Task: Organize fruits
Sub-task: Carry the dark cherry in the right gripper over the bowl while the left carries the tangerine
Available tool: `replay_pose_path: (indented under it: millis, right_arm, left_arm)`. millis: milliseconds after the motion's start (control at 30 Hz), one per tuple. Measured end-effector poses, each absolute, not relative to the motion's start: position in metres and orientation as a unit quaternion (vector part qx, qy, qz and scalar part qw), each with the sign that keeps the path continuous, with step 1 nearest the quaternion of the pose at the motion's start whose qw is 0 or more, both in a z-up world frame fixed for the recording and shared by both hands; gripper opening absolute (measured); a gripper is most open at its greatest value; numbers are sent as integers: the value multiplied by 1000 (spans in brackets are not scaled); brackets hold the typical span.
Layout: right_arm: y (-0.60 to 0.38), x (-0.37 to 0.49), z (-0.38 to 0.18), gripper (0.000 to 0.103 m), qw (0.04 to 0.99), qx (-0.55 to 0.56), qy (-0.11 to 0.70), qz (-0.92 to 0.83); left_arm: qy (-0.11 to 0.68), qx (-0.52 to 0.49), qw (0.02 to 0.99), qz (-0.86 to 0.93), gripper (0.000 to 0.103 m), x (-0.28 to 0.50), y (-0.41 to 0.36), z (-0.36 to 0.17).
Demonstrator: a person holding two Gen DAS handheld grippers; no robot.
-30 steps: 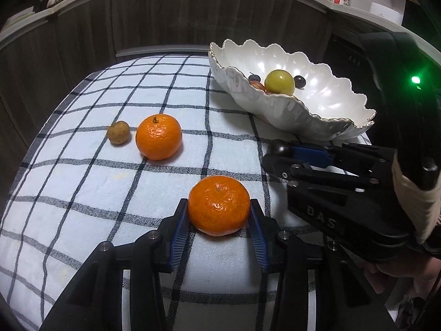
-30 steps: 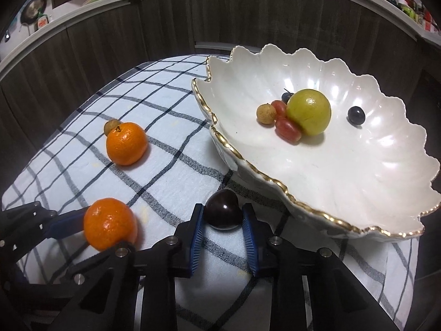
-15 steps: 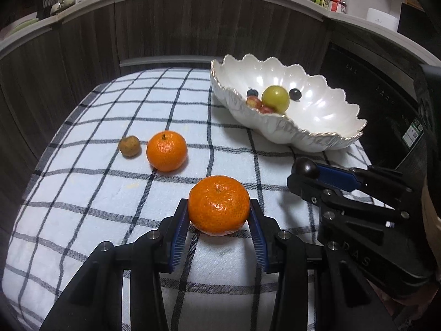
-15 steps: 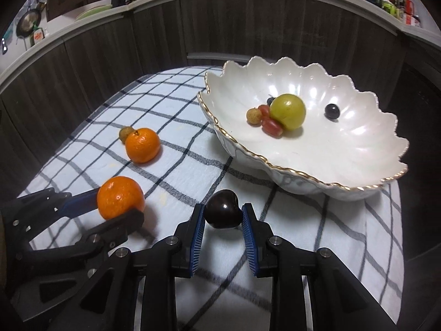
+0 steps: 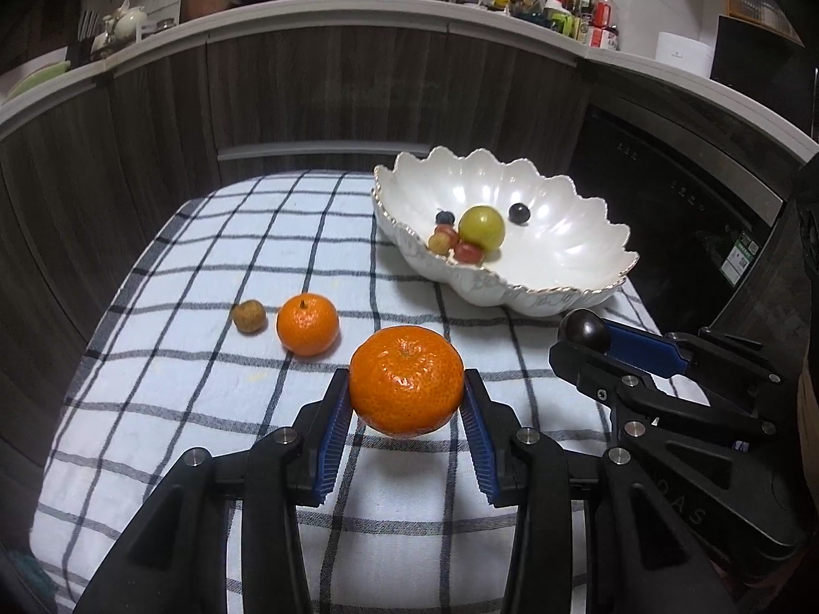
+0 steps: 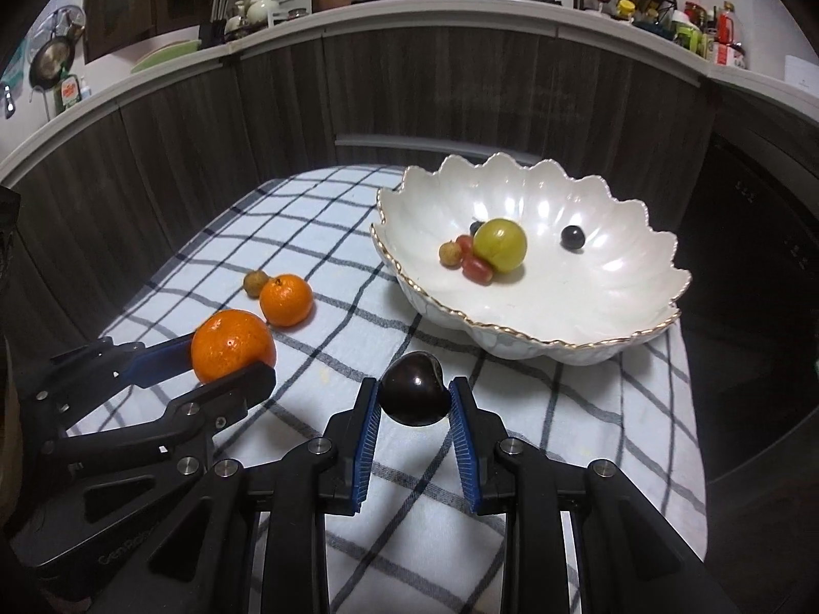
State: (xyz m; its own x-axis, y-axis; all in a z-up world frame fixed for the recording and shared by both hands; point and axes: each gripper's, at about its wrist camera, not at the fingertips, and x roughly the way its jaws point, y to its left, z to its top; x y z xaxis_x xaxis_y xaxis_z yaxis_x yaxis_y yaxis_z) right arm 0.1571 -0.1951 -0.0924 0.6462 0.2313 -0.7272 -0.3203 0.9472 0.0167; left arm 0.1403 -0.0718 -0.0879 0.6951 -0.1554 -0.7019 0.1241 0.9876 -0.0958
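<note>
My left gripper [image 5: 407, 389] is shut on an orange mandarin [image 5: 407, 381], lifted off the checked cloth [image 5: 194, 389]. My right gripper [image 6: 413, 396] is shut on a dark plum [image 6: 413, 395], also raised. Each gripper shows in the other's view: the right gripper [image 5: 586, 335] with the dark plum [image 5: 583, 330], the left gripper [image 6: 233, 358] with the mandarin [image 6: 233, 350]. A white scalloped bowl [image 5: 563, 240] [image 6: 588, 302] at the back right holds a green-yellow fruit [image 6: 499, 245], red grapes and dark berries. A second mandarin [image 5: 307, 325] and a small brown fruit [image 5: 249, 316] lie on the cloth.
The cloth-covered table ends at its left and far edges, with dark wooden cabinet fronts [image 5: 307, 92] curving behind. A dark appliance [image 5: 681, 215] stands to the right of the bowl. A counter above carries bottles and a pan.
Both grippers have risen with their fruit and drawn back, so the table and bowl look smaller and further off. The fruit on the cloth and in the bowl has not moved.
</note>
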Motion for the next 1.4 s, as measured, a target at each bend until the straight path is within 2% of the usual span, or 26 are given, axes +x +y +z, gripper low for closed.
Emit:
replay_pose_path:
  millis: [533,1033,1400]
  right_arm:
    - [-220,167,-51,29,928,-40,355,109]
    - [-261,209,-42,29,934,-28,351,70]
    - [-275,238,-44,29,934,-22,351,59]
  left_arm:
    - [362,-5,927,-98,42,165,-96,-53]
    - [354,5,925,-136,42,219,-135,-41]
    - [382,6,911,-153,42,253,-146,-52]
